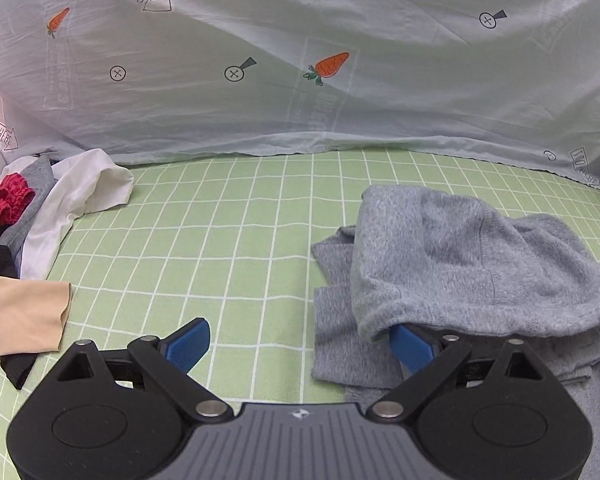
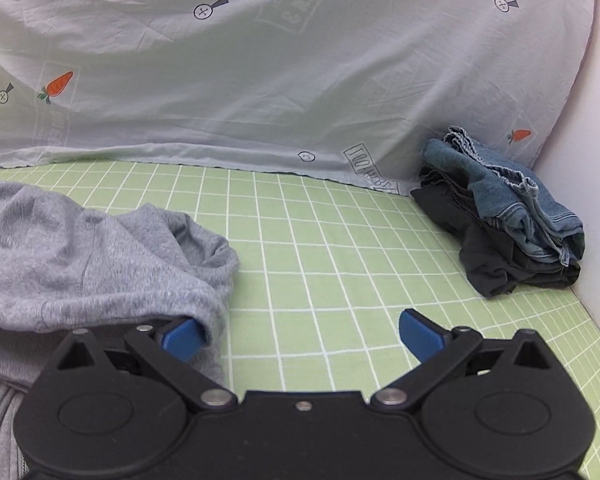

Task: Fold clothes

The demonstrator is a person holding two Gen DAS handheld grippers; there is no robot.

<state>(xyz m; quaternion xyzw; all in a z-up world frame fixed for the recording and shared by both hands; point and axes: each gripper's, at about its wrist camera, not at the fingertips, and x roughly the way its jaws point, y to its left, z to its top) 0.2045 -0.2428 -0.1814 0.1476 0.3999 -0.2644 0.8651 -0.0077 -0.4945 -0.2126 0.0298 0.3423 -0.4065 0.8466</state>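
Observation:
A grey knit garment [image 1: 460, 256] lies bunched on the green checked sheet [image 1: 220, 248], to the right in the left wrist view and to the left in the right wrist view [image 2: 80, 260]. My left gripper [image 1: 300, 344] is open; its right blue fingertip [image 1: 412, 348] sits under the garment's edge, its left fingertip [image 1: 190, 344] is over bare sheet. My right gripper [image 2: 300, 334] is open; its left fingertip [image 2: 182, 336] is tucked under the garment's hem, its right fingertip [image 2: 420, 334] is over bare sheet [image 2: 340, 260].
A heap of white, red, grey, black and beige clothes [image 1: 40, 216] lies at the far left. Folded blue jeans on dark clothing [image 2: 512, 216] sit at the right by a white wall [image 2: 588, 160]. A carrot-print cloth [image 1: 300, 60] hangs behind.

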